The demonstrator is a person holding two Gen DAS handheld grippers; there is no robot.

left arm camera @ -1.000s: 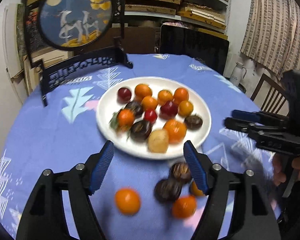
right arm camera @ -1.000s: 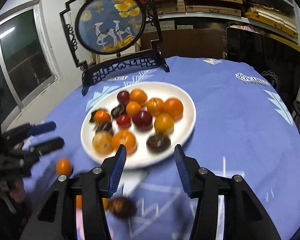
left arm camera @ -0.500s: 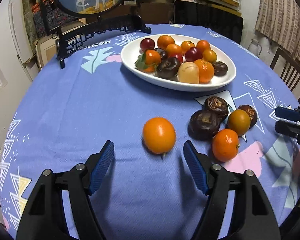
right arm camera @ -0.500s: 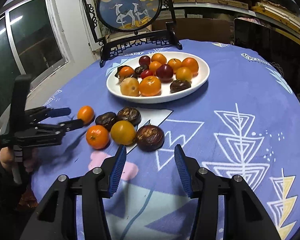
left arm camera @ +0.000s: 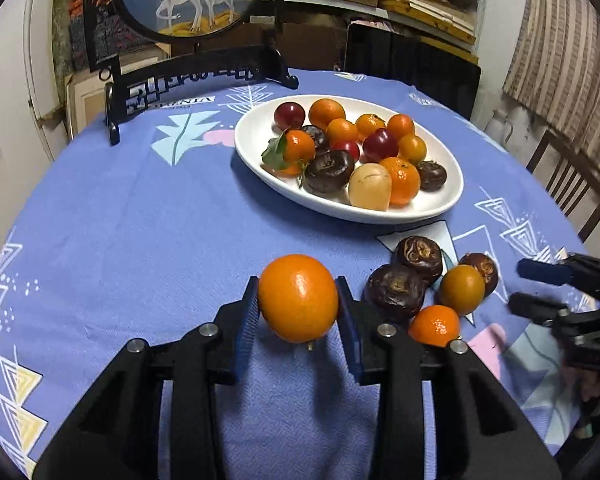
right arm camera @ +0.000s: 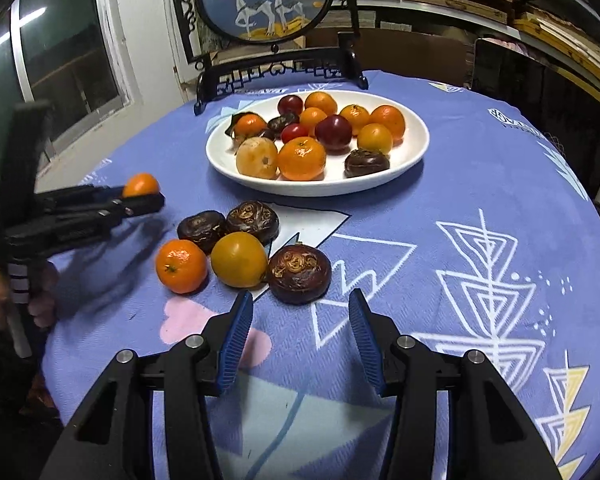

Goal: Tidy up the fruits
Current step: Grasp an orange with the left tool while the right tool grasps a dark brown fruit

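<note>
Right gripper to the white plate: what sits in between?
In the right wrist view, a dark brown fruit lies just ahead of the open right gripper; past it, only bare tablecloth up to the white plate.

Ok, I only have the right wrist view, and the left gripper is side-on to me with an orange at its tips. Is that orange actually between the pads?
Observer: Yes. In the left wrist view the orange sits between the blue pads of the left gripper, one pad against each side, and the jaws are closing.
Operator: And on my side, am I touching anything yet?
Observer: No. Seen side-on from the left wrist view, the right gripper is open and its tips stop short of the nearest dark fruit, with blue tablecloth showing between them.
</note>
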